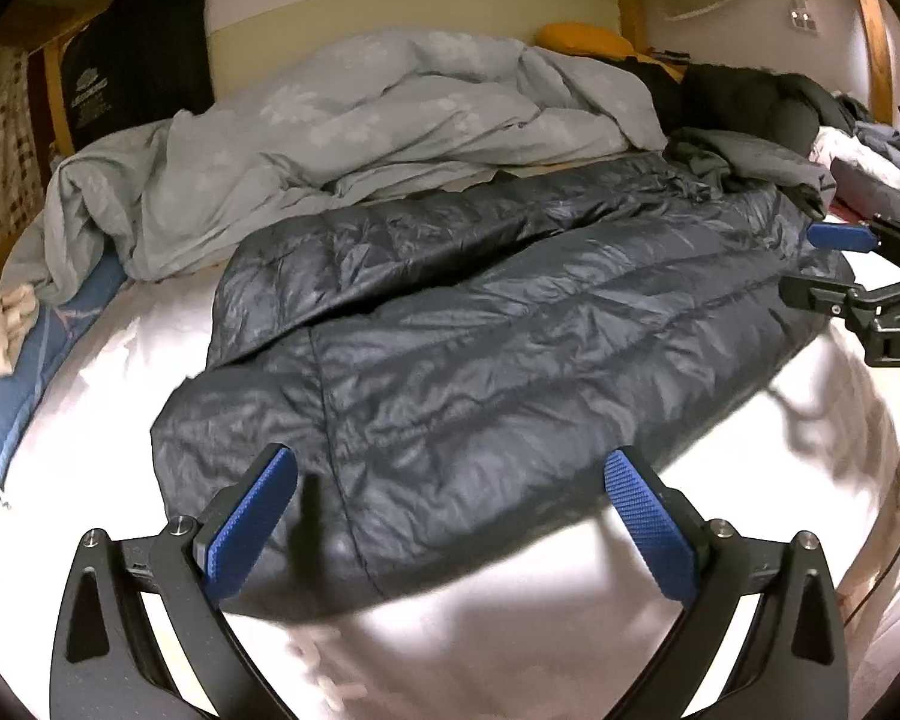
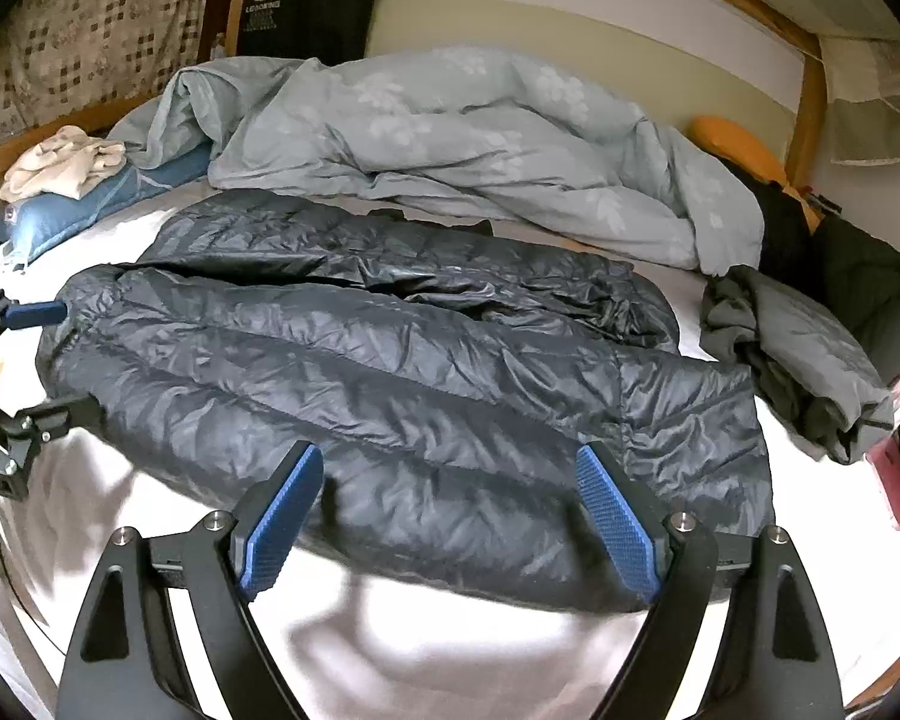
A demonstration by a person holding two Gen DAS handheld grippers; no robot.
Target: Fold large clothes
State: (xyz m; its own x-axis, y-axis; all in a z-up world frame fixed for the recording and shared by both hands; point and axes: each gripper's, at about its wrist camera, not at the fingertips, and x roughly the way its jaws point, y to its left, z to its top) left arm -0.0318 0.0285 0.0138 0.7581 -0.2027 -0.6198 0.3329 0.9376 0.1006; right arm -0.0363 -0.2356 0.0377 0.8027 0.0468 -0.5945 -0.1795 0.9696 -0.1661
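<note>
**Hovering wide over a dark puffer jacket**

Spreading across the centre of both wrist views: a dark quilted puffer jacket (image 1: pixel 510 324) (image 2: pixel 390 372), lying lengthwise on a white sheet (image 1: pixel 480 630) (image 2: pixel 450 648), one long half folded over the other.

Left gripper (image 1: pixel 450 516): blue-padded fingers (image 1: pixel 252 522) set far apart at the bottom of the left view, clamped on nothing. Jacket's near edge showing between the pads; contact with the cloth impossible to confirm. Same gripper visible at the left edge of the right view (image 2: pixel 6 360), one blue finger pointing at the jacket's end, possibly just touching.

Right gripper (image 2: pixel 450 516): likewise wide apart, holding nothing, with the jacket's near side filling the gap between the fingers (image 2: pixel 618 528). Seen also at the right edge of the left view (image 1: pixel 846 264), blue pad just beside the jacket's other end.

Behind the jacket, toward the top of each frame: a rumpled pale blue duvet (image 1: pixel 342 138) (image 2: pixel 480 144). Right of centre: a crumpled grey garment (image 1: pixel 750 162) (image 2: pixel 798 360) close beside the jacket. Upper left of the right view: a blue pillow (image 2: pixel 84 204) with a cream cloth (image 2: pixel 60 162) on top. Orange cushion (image 1: pixel 582 39) (image 2: pixel 738 144) against the wall at upper right.
</note>
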